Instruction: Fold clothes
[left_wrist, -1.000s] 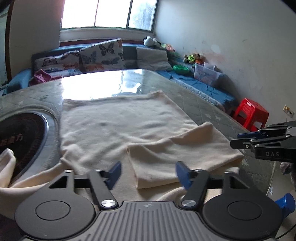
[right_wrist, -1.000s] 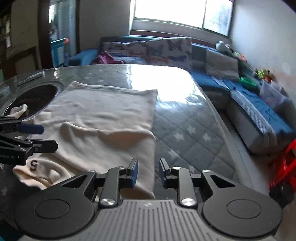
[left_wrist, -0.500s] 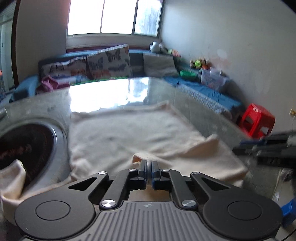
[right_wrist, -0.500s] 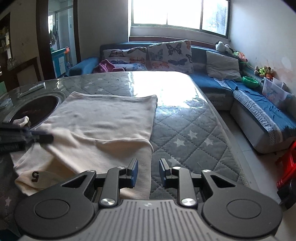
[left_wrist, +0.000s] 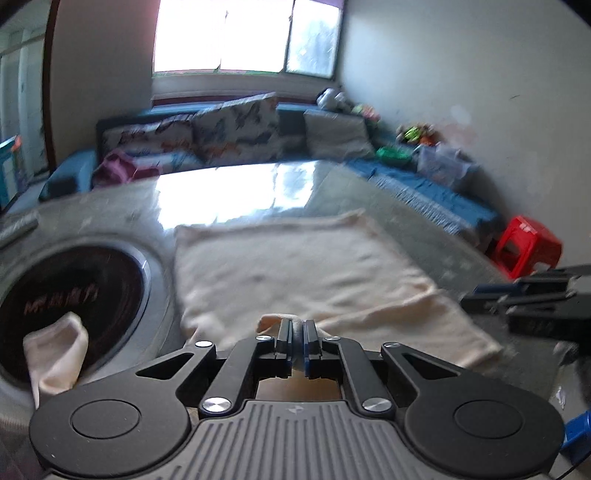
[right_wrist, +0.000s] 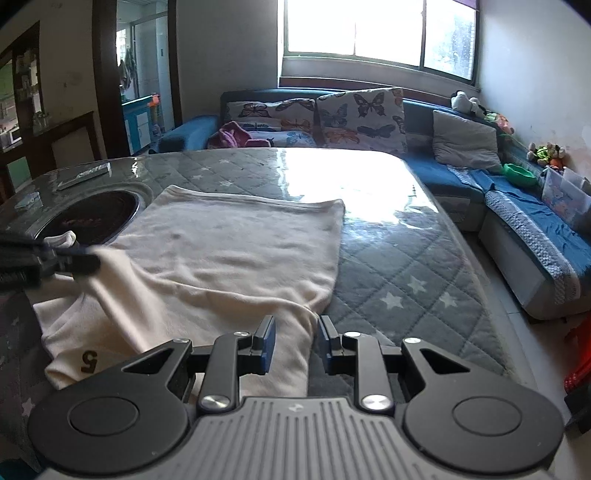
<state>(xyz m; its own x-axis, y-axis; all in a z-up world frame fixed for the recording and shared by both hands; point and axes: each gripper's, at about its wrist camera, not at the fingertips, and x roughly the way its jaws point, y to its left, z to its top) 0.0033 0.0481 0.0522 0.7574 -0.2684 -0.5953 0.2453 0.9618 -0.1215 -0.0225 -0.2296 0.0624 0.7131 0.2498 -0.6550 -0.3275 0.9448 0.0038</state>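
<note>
Spread flat on the desk (right_wrist: 406, 258), the soft, limp cream garment (right_wrist: 229, 251) was pinched at its folded edge by the left hand-held gripper (left_wrist: 294, 343), while the right hand-held gripper (right_wrist: 294, 341) hung spread over its near hem, likely the next hold.

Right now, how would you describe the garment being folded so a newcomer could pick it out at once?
Start at the grey quilted star-patterned table in front of the blue sofa. The cream fleece garment lies spread across it, beside the round black cooktop. It alone carries a dark number 5 near its closest edge.
</note>
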